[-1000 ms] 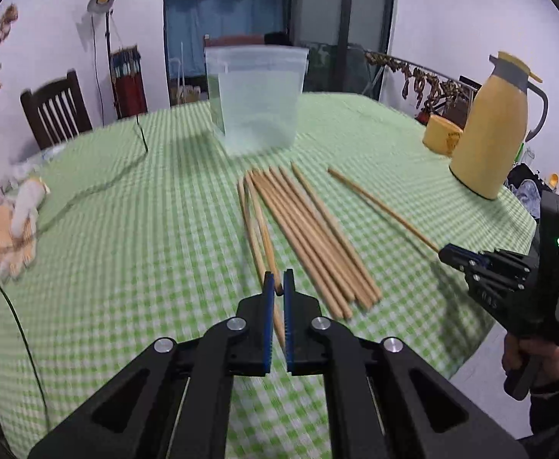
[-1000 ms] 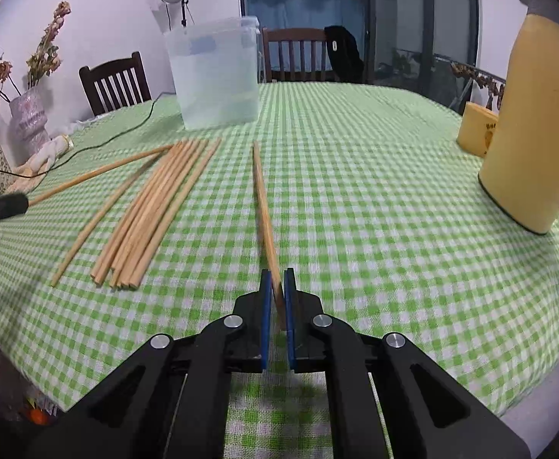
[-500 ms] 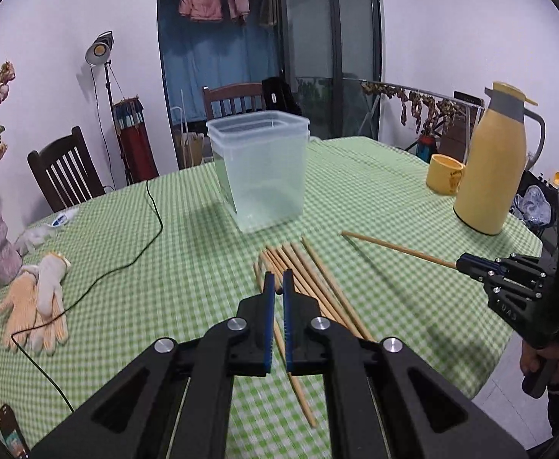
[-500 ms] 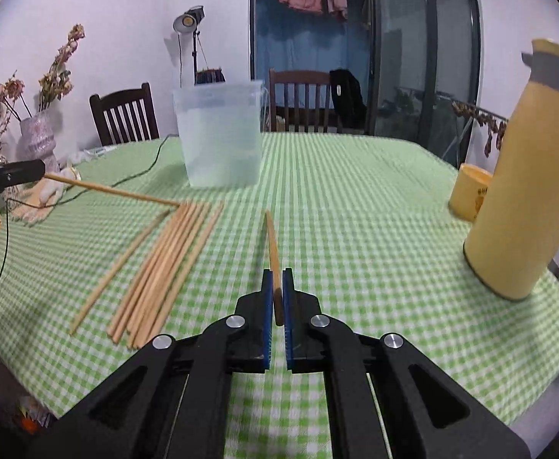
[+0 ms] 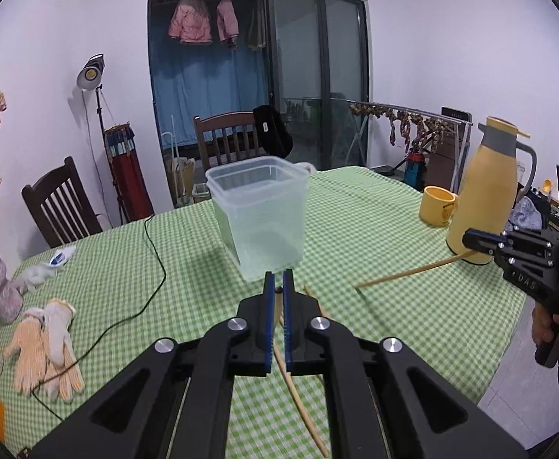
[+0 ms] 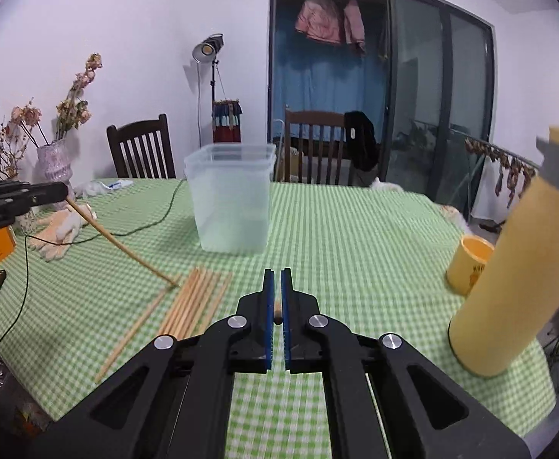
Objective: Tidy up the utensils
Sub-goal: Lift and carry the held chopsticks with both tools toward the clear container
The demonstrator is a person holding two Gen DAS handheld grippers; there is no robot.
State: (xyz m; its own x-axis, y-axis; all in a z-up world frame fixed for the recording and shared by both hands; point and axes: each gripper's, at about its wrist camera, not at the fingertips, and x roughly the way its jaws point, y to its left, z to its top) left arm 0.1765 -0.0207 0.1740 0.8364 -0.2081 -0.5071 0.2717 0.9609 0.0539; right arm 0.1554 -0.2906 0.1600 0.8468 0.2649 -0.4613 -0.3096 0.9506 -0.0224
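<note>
Both grippers, left gripper (image 5: 278, 290) and right gripper (image 6: 277, 290), have risen, each clamped on one chopstick (image 5: 405, 273).

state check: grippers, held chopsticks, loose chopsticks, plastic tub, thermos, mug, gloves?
left gripper: shut on one chopstick
left gripper's chopstick: lifted, tip down by the pile
right gripper: shut on one chopstick
right gripper's chopstick: lifted off the table
loose chopsticks: lying flat on the cloth
plastic tub: upright, open, no utensils inside
thermos: upright, lid shut
mug: upright
gloves: lying flat
</note>
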